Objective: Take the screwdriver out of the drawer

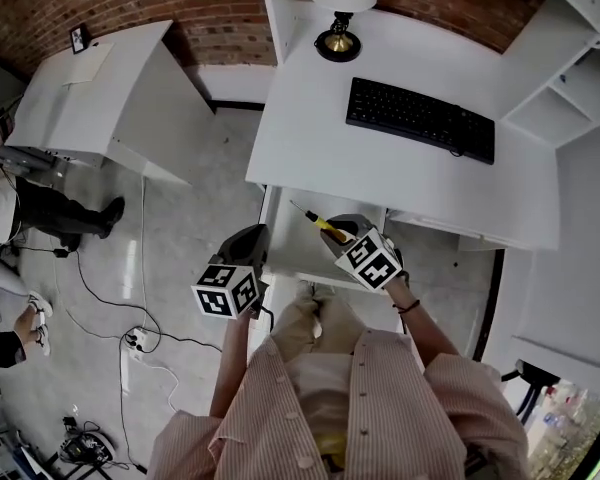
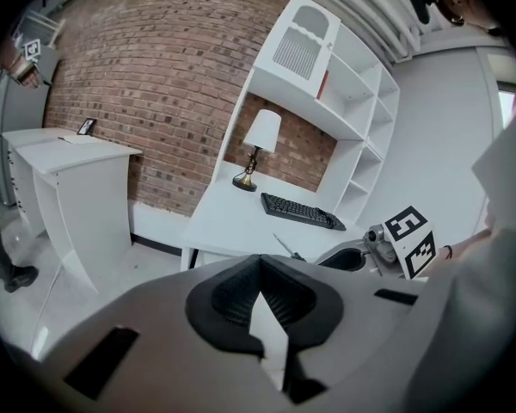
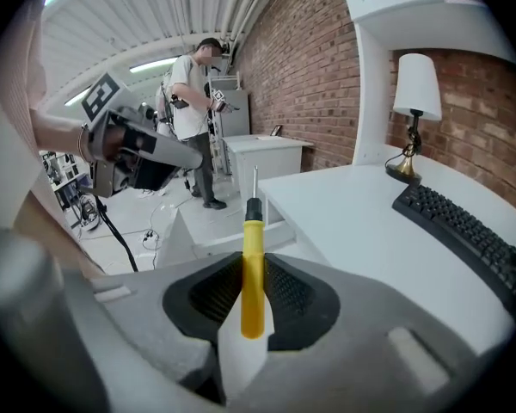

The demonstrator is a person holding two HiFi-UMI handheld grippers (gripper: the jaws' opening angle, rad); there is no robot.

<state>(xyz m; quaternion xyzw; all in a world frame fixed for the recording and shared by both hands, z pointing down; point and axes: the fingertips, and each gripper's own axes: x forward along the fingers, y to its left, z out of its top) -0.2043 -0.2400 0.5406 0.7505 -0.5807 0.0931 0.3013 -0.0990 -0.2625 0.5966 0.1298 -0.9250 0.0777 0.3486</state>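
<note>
A screwdriver [image 3: 253, 274] with a yellow handle and a thin metal shaft is clamped by its handle in my right gripper [image 3: 251, 265], shaft pointing forward. In the head view the right gripper [image 1: 345, 230] holds the screwdriver [image 1: 328, 228] above the open white drawer [image 1: 280, 238] under the desk's front edge. My left gripper [image 1: 248, 243] hovers to its left over the drawer's corner. Its pads [image 2: 232, 295] meet at the tips with nothing between them. The left gripper view shows the screwdriver's shaft [image 2: 285, 248] and the right gripper [image 2: 361, 258] off to the right.
The white desk [image 1: 310, 118] carries a black keyboard [image 1: 420, 118] and a lamp [image 1: 340, 8] against the brick wall. White shelving [image 1: 570, 98] stands at the right. A second white desk [image 1: 100, 88], a standing person [image 1: 40, 208] and floor cables [image 1: 130, 338] are to the left.
</note>
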